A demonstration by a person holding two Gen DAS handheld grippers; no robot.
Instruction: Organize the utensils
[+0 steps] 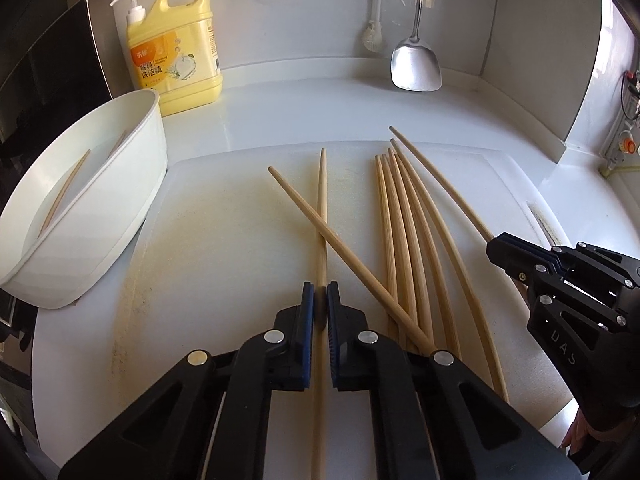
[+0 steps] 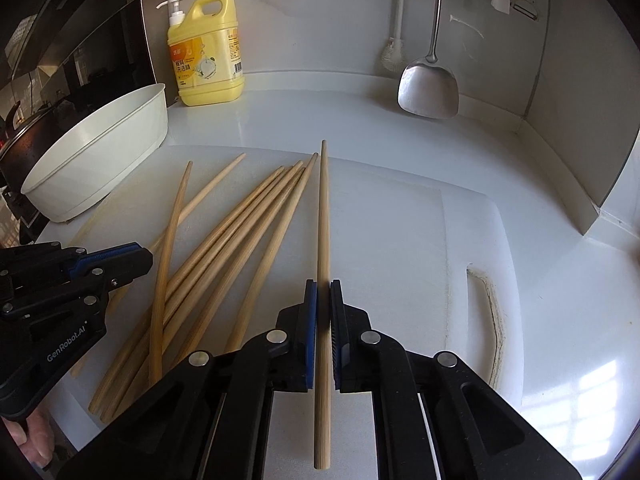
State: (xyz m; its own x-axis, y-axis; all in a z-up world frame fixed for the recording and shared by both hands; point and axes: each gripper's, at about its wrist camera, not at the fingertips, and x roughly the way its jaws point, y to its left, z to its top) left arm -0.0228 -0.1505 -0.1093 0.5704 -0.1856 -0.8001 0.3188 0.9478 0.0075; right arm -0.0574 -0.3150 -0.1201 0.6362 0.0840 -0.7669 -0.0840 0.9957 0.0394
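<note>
Several wooden chopsticks [image 1: 404, 232] lie on a white cutting board [image 1: 208, 240]; they show in the right wrist view [image 2: 240, 240] too. My left gripper [image 1: 320, 292] is shut on one chopstick [image 1: 321, 216] that points away from me, under a crossing chopstick [image 1: 340, 252]. My right gripper [image 2: 323, 292] is shut on another chopstick [image 2: 323, 220], held lengthwise off the board's right part. The right gripper also shows at the right of the left wrist view [image 1: 560, 280]. A white oval bin [image 1: 80, 208] at the left holds two chopsticks [image 1: 64, 196].
A yellow dish-soap bottle [image 1: 176, 52] stands at the back left. A metal spatula [image 1: 416, 64] and a white brush [image 1: 374, 36] hang on the back wall. A dark stove area [image 2: 24, 128] lies left of the bin [image 2: 100, 152]. The board has a handle slot [image 2: 490, 320] at the right.
</note>
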